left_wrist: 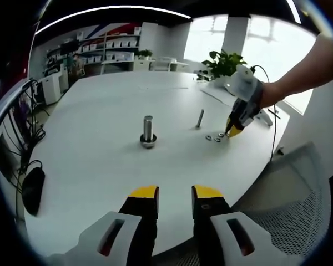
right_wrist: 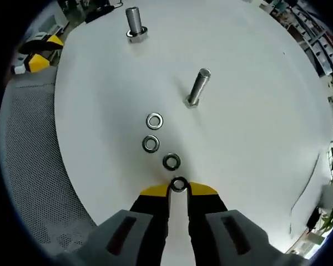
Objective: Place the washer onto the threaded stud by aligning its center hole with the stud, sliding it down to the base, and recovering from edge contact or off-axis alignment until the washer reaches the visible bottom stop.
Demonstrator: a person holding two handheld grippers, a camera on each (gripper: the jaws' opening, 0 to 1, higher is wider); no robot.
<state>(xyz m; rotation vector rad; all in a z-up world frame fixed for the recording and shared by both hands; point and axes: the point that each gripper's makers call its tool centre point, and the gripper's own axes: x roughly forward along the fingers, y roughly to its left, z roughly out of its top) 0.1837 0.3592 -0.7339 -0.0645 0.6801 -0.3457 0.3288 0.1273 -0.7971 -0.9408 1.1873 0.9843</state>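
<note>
White round table in shelved office, left fingers apart, right fingers straddling a washer.

From my left gripper, bare white table lay open up to the thick stud. The thinner stud stood apart from it, with a clear lane between. The right gripper had a row of washers directly ahead, blocking the straight path toward the thinner stud; bare table lay either side.
</note>
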